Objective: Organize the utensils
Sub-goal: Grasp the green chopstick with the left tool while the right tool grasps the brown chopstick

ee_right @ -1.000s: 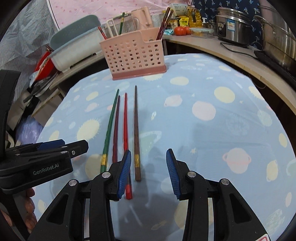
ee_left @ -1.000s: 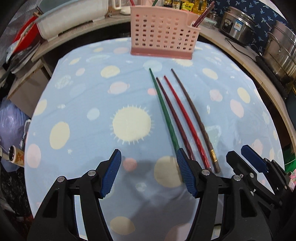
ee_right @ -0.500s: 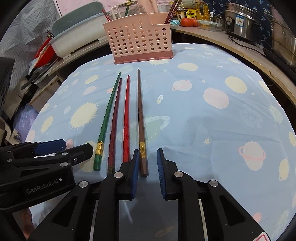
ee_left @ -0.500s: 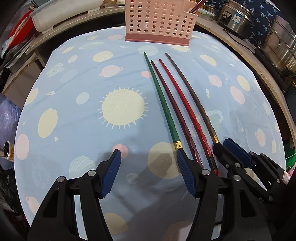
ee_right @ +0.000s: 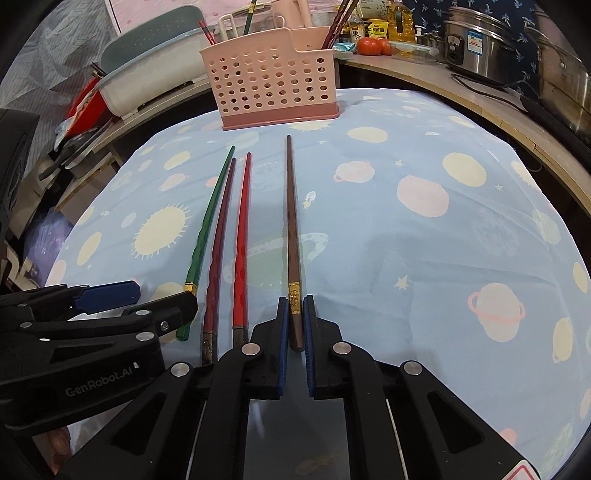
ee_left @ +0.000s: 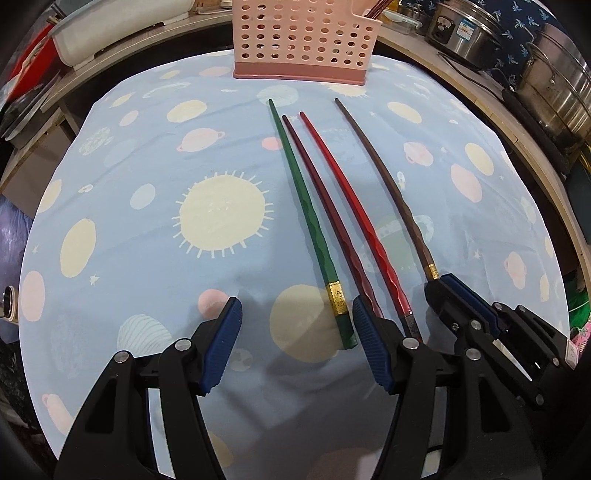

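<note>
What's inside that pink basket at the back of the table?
The pink basket holds dark red chopsticks poking up from its right-hand compartment. Its perforated walls hide their lower parts and whatever else lies inside.

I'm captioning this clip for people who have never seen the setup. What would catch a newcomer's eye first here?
Four long chopsticks lie side by side on the pale blue cloth printed with suns and planets: green chopstick, dark maroon chopstick, bright red chopstick and brown chopstick. The right gripper is shut on the brown one's thick end, while the left gripper is open near the green one. Behind them stands a pink perforated plastic utensil basket.
</note>
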